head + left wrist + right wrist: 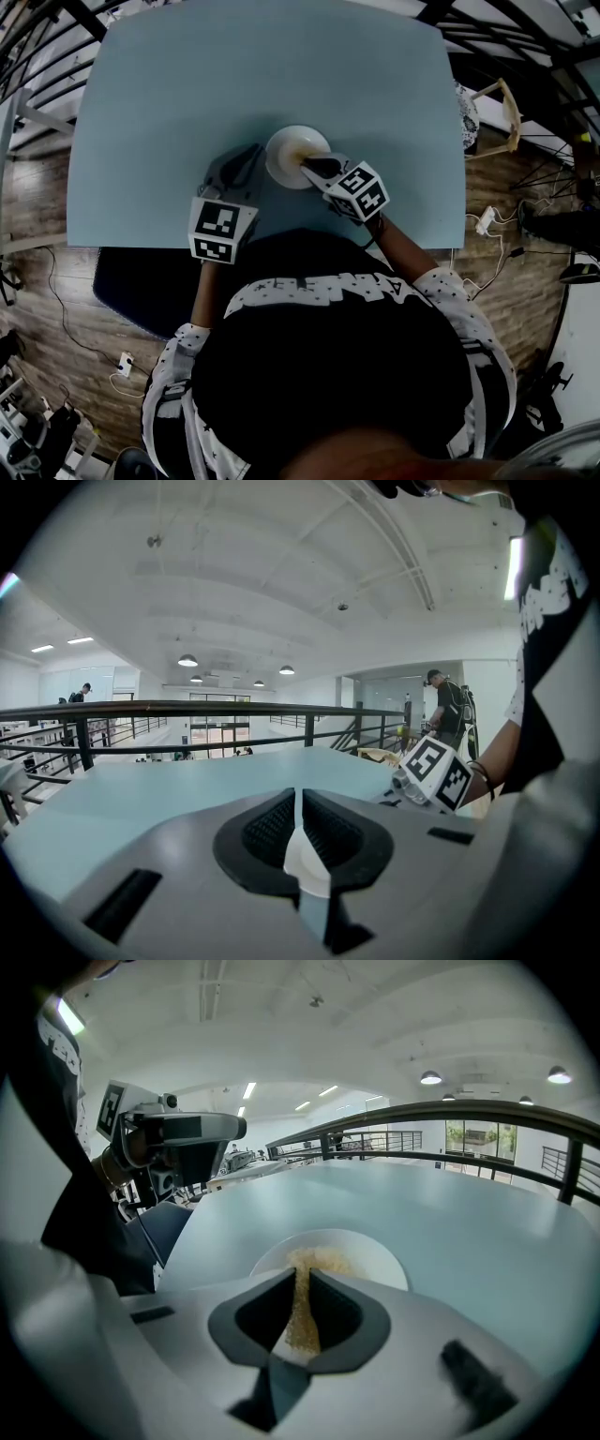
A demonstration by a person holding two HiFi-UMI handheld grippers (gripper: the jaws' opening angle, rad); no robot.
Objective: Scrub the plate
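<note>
A small white plate [286,150] lies near the front middle of the light blue table [187,94]. My left gripper [257,156] comes in from the plate's left, and in the left gripper view it [298,803] is shut on the plate's rim [307,866]. My right gripper [308,166] is over the plate's right half. It [302,1279] is shut on a thin yellow-brown scrubbing pad [304,1321], whose end rests on the plate [375,1252]. Across the plate the left gripper [178,1133] shows at upper left.
The table's front edge [141,246] is just below both grippers. A wooden stool [497,112] stands off the table's right side. Cables [487,220] lie on the wooden floor. Beyond the table runs a metal railing [187,710], with a person [445,700] standing near it.
</note>
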